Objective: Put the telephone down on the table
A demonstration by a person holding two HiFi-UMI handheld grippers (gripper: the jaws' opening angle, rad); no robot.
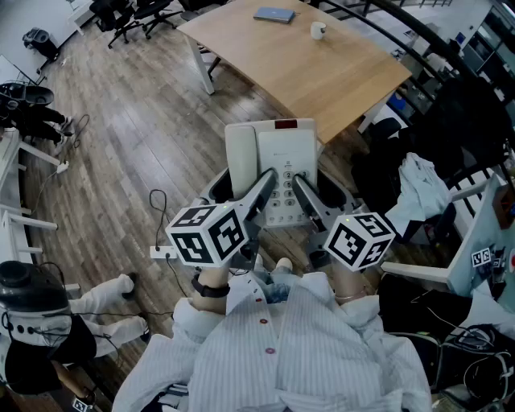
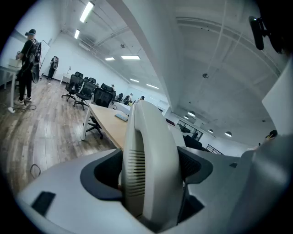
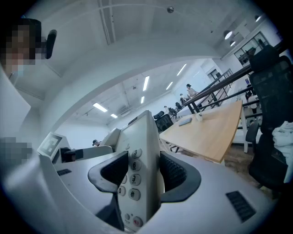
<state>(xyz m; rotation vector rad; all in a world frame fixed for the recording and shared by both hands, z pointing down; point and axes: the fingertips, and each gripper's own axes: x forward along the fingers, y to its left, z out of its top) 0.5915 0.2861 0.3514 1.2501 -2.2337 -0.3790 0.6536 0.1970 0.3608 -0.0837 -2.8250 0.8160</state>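
A beige desk telephone (image 1: 278, 157), with its handset on the left and keypad on the right, hangs in the air in front of me, short of the wooden table's (image 1: 322, 76) near corner. My left gripper (image 1: 265, 183) is shut on the handset side; in the left gripper view the ribbed handset (image 2: 146, 151) fills the space between the dark pads. My right gripper (image 1: 299, 185) is shut on the keypad side, and the number keys (image 3: 134, 178) show between its jaws. The telephone's underside is hidden.
On the table's far part lie a flat grey device (image 1: 274, 14) and a white cup (image 1: 319, 30). Office chairs (image 1: 133, 16) stand at the back left. A black chair with white cloth (image 1: 420, 183) is at the right. A power strip (image 1: 161, 251) lies on the floor.
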